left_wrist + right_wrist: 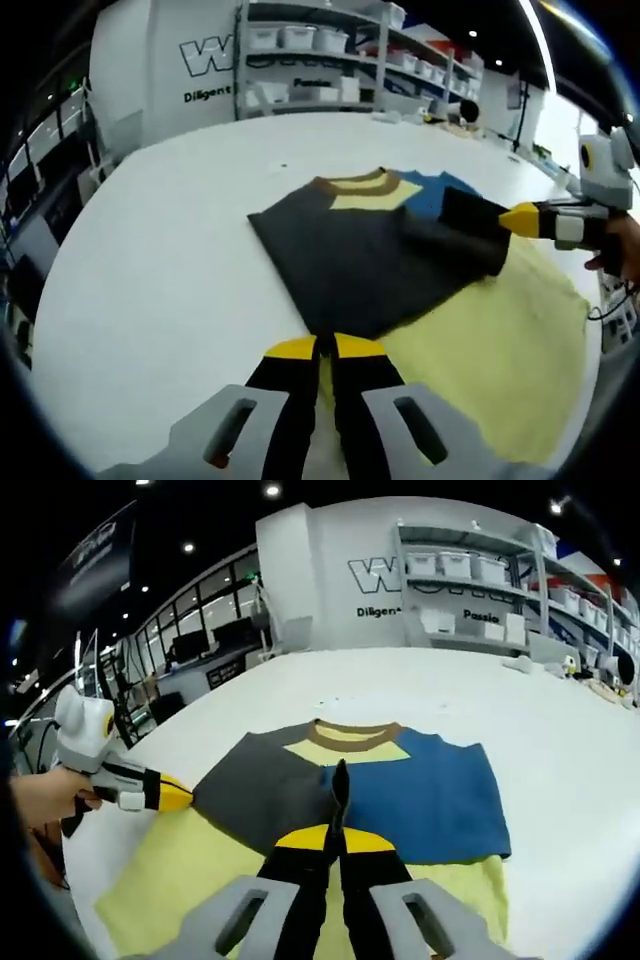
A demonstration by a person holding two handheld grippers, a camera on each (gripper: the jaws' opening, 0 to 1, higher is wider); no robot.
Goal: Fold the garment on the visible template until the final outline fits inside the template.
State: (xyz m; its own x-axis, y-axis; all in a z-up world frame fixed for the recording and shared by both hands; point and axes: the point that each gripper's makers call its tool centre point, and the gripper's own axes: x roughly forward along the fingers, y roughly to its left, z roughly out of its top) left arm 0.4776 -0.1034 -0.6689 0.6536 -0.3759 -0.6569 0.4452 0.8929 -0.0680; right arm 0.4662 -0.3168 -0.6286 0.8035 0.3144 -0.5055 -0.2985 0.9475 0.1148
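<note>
While the garment (400,790) lies flat on the yellow template (180,880) in mid-table, I list it as a short-sleeved shirt: dark grey on one half, blue on the other, brown collar (350,730), pale yellow inside the neck

Fold state: in the left gripper view the grey side (370,260) is doubled over toward the middle, covering most of the blue; the template (500,350) shows bare beyond it

My left gripper (320,348): jaws pressed together at the shirt's near edge, apparently pinching the cloth, though the contact itself is hard to see

My right gripper (338,832): jaws closed with a thin dark ridge of fabric rising between them, so gripping the shirt near its hem line

Step in hand, by my judgement: a lengthwise side fold, roughly midway through the task

Next move calls for: both grips travelling together, the edge laid straight and flat, then a check that no cloth overhangs the yellow outline

Surroundings: white table (160,260); shelving with white bins (470,570) behind; a person's hand (45,795) on the other gripper's handle
</note>
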